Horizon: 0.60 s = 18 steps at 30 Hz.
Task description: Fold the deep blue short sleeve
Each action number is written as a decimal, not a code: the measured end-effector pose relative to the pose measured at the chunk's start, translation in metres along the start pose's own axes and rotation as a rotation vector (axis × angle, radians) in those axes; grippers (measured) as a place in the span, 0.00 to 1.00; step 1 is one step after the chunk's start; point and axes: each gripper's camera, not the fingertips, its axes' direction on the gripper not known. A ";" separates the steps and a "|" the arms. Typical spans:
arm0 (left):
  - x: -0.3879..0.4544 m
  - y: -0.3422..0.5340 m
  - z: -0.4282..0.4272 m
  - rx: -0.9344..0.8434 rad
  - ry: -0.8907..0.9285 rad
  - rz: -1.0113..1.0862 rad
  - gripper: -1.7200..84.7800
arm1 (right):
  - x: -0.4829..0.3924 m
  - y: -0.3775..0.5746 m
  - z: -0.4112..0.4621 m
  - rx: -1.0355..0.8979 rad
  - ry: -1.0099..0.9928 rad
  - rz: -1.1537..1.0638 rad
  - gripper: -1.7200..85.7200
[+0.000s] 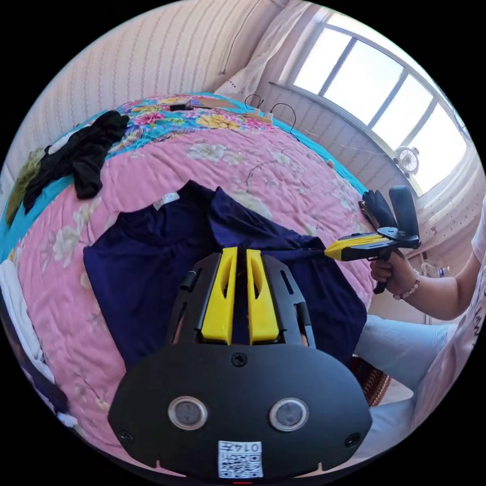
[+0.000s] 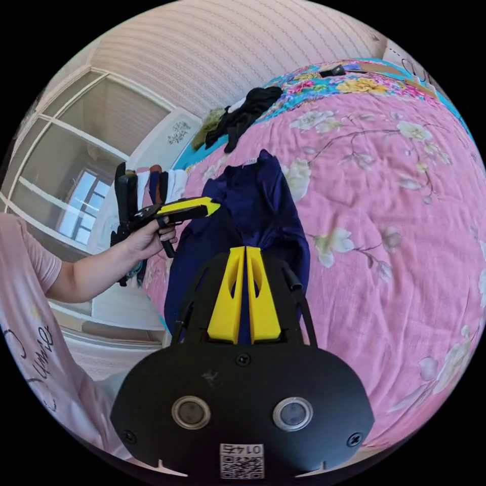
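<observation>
Both tongs pinch blue shirt — hem hidden behind housings.

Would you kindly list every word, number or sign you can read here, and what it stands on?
None reads surely.
Sticker on the left gripper: mirrored digits, too small.
Neck tag on the shirt: blurred.
Print on the person's top: cut off.

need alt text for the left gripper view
A deep blue shirt lies on a pink flowered quilt, one side folded inward. The left gripper pinches its near edge, the right gripper another edge; black clothes lie beyond.
</observation>
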 end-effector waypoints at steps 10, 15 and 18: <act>-0.037 0.030 -0.010 0.013 0.037 -0.134 0.02 | -0.013 0.016 0.016 -0.137 0.058 -0.061 0.04; -0.057 -0.014 0.008 0.026 -0.013 -0.109 0.05 | -0.006 -0.002 0.015 -0.047 0.225 -0.010 0.11; -0.064 -0.040 0.033 0.007 -0.054 -0.096 0.07 | -0.001 -0.012 0.028 -0.061 0.267 -0.007 0.12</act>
